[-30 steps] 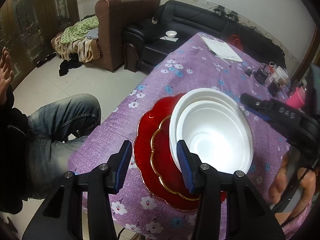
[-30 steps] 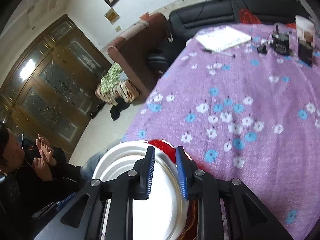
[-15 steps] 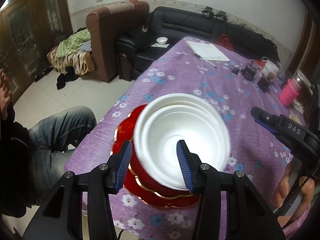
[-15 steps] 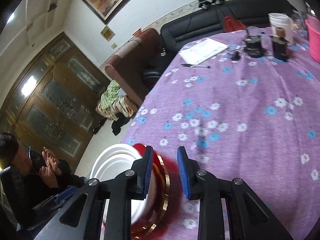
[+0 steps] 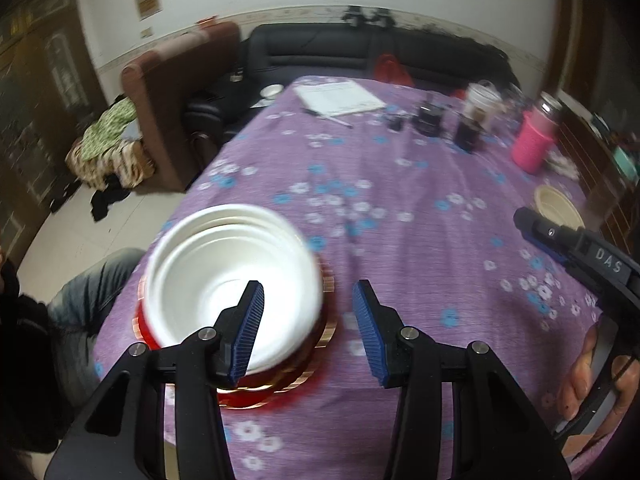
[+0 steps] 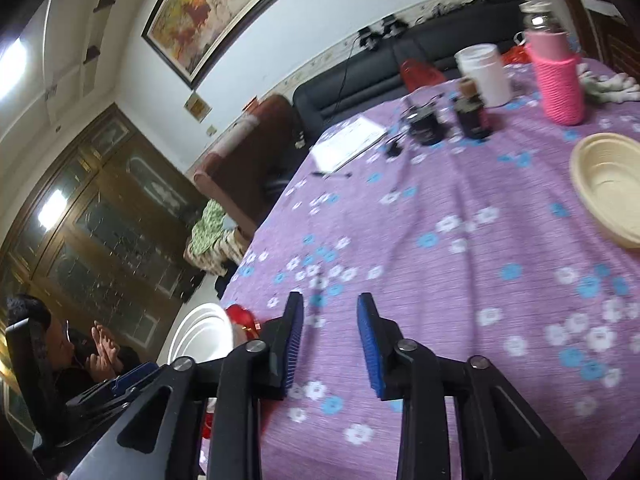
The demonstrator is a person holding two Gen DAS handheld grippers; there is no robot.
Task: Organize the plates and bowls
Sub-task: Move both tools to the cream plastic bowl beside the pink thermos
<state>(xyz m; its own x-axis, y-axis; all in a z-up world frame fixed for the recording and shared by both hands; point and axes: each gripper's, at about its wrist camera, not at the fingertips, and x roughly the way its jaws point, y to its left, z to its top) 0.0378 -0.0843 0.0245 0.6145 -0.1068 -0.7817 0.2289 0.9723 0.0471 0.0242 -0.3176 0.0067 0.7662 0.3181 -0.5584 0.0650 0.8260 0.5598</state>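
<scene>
With my right gripper (image 6: 329,340) fingers spreading on nothing and my left gripper (image 5: 308,328) spread and empty, I should approach the cream bowl (image 6: 608,186) rim squarely.

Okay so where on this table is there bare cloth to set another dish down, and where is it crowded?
The widest bare stretch is mid-table, bordered by the white bowls on red plates, the cream bowl and the notebook. There is also free cloth near the right gripper. The far end is crowded: dark jars, white cup, pink bottle.
</scene>
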